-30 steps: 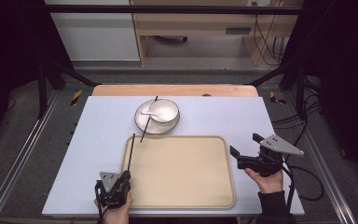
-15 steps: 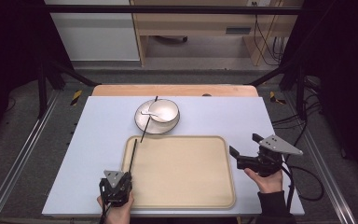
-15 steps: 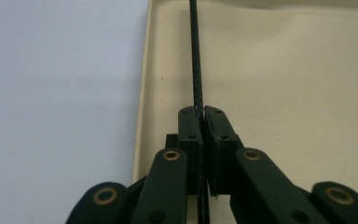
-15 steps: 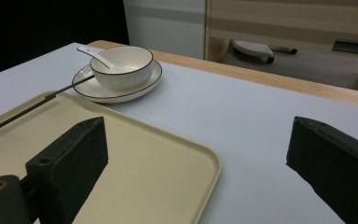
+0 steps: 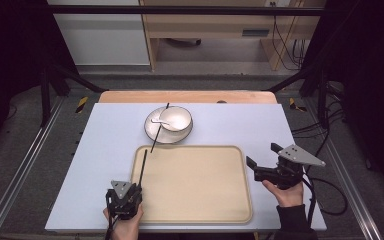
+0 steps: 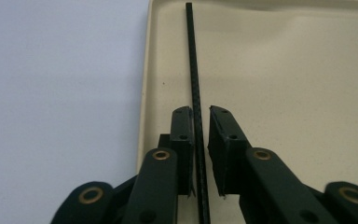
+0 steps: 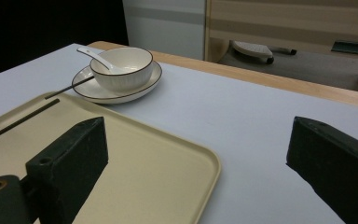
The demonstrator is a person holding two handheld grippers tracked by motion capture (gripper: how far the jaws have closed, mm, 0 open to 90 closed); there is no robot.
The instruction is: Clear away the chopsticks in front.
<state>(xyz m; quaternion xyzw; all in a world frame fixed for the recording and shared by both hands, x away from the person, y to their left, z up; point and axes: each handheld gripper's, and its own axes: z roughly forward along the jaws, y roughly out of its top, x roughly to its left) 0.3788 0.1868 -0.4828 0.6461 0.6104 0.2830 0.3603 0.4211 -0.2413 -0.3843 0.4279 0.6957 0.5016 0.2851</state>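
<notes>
A thin black chopstick (image 5: 143,167) lies along the left inner edge of the beige tray (image 5: 200,185). My left gripper (image 5: 138,187) sits at the tray's front left corner. In the left gripper view this chopstick (image 6: 193,70) runs between the jaws of the left gripper (image 6: 201,112), which have just been opening; a slim gap shows beside the right pad. A second chopstick (image 5: 155,141) leans from the plate (image 5: 150,133) to the tray's far rim. The white bowl (image 5: 176,118) on the plate holds a spoon (image 5: 157,120). My right gripper (image 5: 262,154) is open and empty, right of the tray.
The tray lies on a pale blue mat whose front edge is near both hands. In the right gripper view the bowl (image 7: 123,67) and plate stand beyond the tray's far corner (image 7: 205,161). A wooden strip (image 5: 185,96) borders the table's far side, with cables at the right.
The left gripper has shifted very slightly at the tray's front left corner, with the chopstick still lying in the same place. The right gripper has not moved.
</notes>
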